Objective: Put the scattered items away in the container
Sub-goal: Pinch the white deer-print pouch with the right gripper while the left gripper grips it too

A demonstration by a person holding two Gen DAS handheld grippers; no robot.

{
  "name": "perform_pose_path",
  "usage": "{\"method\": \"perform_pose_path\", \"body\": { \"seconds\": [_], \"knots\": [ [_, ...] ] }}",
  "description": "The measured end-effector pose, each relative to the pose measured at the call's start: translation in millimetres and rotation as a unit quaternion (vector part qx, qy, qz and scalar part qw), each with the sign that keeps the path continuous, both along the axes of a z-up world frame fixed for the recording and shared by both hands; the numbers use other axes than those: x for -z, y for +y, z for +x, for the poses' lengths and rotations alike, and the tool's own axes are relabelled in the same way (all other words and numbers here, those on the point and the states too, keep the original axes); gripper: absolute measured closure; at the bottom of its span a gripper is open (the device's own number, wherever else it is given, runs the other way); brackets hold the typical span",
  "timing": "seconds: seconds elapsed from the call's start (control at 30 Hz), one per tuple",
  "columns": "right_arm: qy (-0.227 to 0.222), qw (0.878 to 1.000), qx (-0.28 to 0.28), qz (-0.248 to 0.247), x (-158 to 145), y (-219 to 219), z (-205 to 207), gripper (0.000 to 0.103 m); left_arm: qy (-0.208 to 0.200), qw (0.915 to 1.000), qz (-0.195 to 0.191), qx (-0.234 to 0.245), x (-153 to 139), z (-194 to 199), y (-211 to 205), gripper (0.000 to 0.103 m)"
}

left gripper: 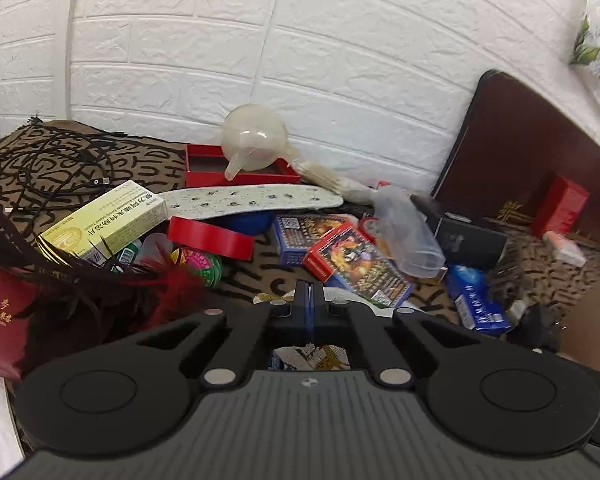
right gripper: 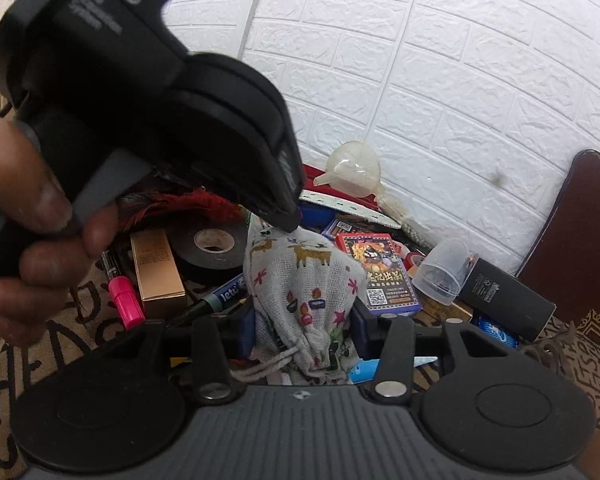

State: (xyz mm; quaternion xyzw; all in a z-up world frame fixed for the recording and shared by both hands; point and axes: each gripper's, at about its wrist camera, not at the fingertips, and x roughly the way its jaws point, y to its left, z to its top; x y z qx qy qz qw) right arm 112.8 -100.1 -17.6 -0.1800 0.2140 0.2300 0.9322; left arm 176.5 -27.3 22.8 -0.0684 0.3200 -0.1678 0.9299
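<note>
A printed cloth drawstring pouch (right gripper: 300, 276) stands among scattered items on a patterned cloth. My right gripper (right gripper: 303, 332) is shut on the pouch, its blue pads (right gripper: 246, 336) pressing the lower part from both sides. My left gripper (left gripper: 309, 290) is shut; in its own view nothing shows between the tips. In the right wrist view the left gripper (right gripper: 290, 222), held by a hand (right gripper: 32, 200), has its tip against the pouch's top edge; whether it pinches cloth is hidden. A red open box (left gripper: 204, 164) with a clear funnel (left gripper: 252, 136) lies by the wall.
Around the pouch lie card boxes (right gripper: 384, 276), black tape (right gripper: 212, 248), a gold box (right gripper: 156, 272), a pink marker (right gripper: 126, 296), a clear cup (right gripper: 444, 276) and a black box (right gripper: 504, 300). A yellow medicine box (left gripper: 108, 220), red tape (left gripper: 210, 236), feathers (left gripper: 100, 280) and a dark brown case (left gripper: 520, 148) are nearby.
</note>
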Motion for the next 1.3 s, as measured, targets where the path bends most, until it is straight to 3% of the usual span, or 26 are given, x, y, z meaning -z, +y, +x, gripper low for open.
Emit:
{"method": "perform_pose_path", "body": {
  "seconds": [0.2,0.37,0.43,0.47,0.5,0.53,0.57,0.67,1.0,1.17,1.3],
  "knots": [
    [-0.030,0.999,-0.009,-0.020,-13,6,-13,0.061,-0.023,0.9997,-0.003,0.013,-20,-12,-6,0.099],
    [-0.022,0.999,-0.001,-0.023,-12,-2,-13,0.061,0.021,0.9997,-0.003,-0.013,-12,-11,5,0.098],
    [-0.016,1.000,0.005,-0.019,-7,-6,-13,0.061,0.044,0.9986,-0.001,-0.029,-1,-11,11,0.087],
    [-0.014,1.000,0.007,-0.018,-5,-7,-14,0.061,0.058,0.9978,-0.004,-0.033,5,-11,13,0.066],
    [-0.012,1.000,0.008,-0.017,-2,-8,-15,0.061,0.070,0.9967,-0.006,-0.039,10,-11,14,0.036],
    [-0.010,1.000,0.008,-0.018,1,-8,-15,0.061,0.076,0.9959,-0.006,-0.048,14,-12,13,0.024],
    [-0.008,1.000,0.009,-0.020,4,-7,-15,0.061,0.075,0.9955,-0.001,-0.058,15,-14,11,0.014],
    [-0.008,1.000,0.011,-0.022,8,-6,-19,0.061,0.074,0.9939,0.019,-0.080,15,-13,3,0.002],
    [-0.009,1.000,0.019,-0.012,18,-13,-18,0.060,0.125,0.9799,-0.009,-0.156,12,-1,-16,0.000],
    [0.005,0.999,0.030,0.012,18,-24,-14,0.061,0.121,0.9772,0.048,-0.168,2,0,-41,0.000],
    [0.012,0.999,0.039,0.028,21,-32,-12,0.060,0.126,0.9759,0.096,-0.150,-3,5,-61,0.000]
  ]
}}
